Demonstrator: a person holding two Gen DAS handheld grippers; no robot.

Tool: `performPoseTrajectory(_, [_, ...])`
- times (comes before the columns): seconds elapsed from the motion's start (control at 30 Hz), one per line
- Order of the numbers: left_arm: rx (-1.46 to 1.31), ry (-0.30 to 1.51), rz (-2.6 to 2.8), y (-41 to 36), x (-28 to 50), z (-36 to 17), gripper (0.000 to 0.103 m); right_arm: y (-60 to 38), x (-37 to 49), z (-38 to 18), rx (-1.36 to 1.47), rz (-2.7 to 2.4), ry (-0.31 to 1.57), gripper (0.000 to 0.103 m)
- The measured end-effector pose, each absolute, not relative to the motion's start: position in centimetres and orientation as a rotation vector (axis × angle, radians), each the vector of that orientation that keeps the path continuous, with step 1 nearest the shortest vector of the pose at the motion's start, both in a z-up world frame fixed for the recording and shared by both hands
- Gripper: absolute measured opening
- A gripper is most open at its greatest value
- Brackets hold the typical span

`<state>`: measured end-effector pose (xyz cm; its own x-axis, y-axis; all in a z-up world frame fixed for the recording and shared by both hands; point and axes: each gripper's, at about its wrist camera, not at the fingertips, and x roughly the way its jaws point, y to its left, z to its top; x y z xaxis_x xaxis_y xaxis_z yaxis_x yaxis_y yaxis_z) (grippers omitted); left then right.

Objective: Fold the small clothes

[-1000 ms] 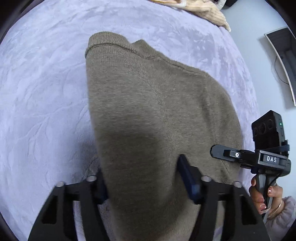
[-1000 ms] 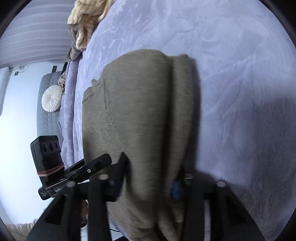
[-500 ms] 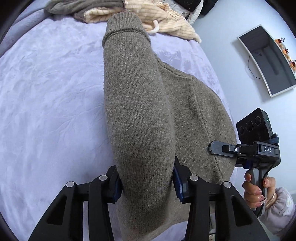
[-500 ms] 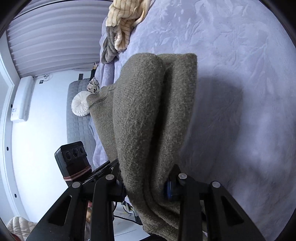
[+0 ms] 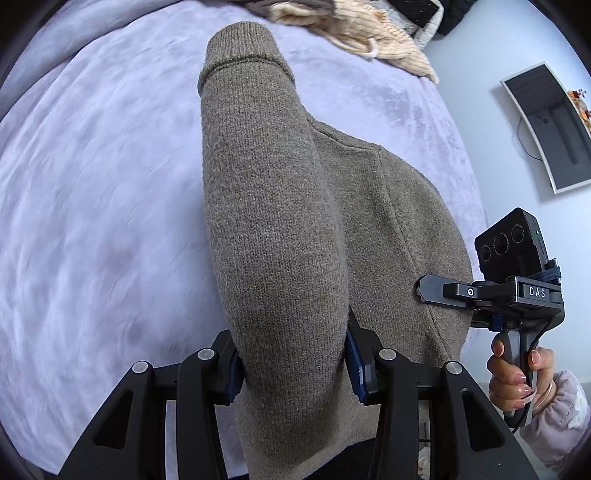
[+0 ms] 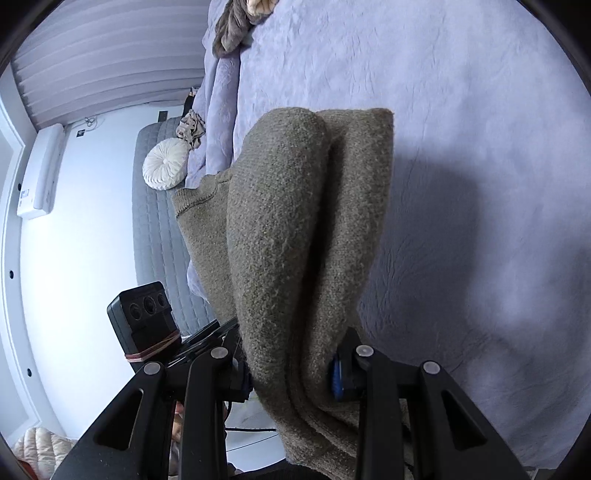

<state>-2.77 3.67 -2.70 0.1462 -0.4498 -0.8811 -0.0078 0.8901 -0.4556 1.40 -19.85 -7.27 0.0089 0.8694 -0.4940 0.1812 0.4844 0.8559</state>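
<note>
An olive-brown knit sweater (image 5: 280, 206) hangs in the air above a lavender bedspread (image 5: 92, 184). My left gripper (image 5: 293, 365) is shut on one thick folded edge of it, the fabric draping away from the jaws with a ribbed hem (image 5: 240, 59) at the far end. My right gripper (image 6: 291, 365) is shut on another bunched edge of the same sweater (image 6: 295, 221). The right gripper also shows at the right of the left wrist view (image 5: 424, 290), held by a hand. The left gripper's body (image 6: 147, 321) shows in the right wrist view.
A pile of cream and grey clothes (image 5: 369, 29) lies at the far edge of the bed. A grey garment (image 6: 232, 33) lies at the bed's top. A grey quilted sofa (image 6: 155, 240) with a round white cushion (image 6: 164, 168) stands beside the bed. A monitor (image 5: 546, 125) is on the wall.
Both grippers closed on the sweater's edges and lifted it off the bedspread; it now hangs bunched and folded lengthwise between them.
</note>
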Motion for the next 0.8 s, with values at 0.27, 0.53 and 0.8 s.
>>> performPoseTrajectory(0.27, [-0.385, 1.466, -0.152, 7.7, -4.4, -6.8, 0.046, -17.0, 2.9, -10.9, 0.78, 0.496, 1.587, 0.038])
performPoseTrajectory(0.53, [-0.383, 1.421, -0.078, 11.0, -6.0, -5.1, 0.046, -19.0, 2.9, -6.3, 0.441, 0.247, 1.528, 0.045])
performPoseTrajectory(0.8, [-0.264, 1.373, -0.199, 7.0, -7.3, -2.9, 0.051, -14.4, -1.5, -1.8, 0.268, 0.385, 1.432, 0.016])
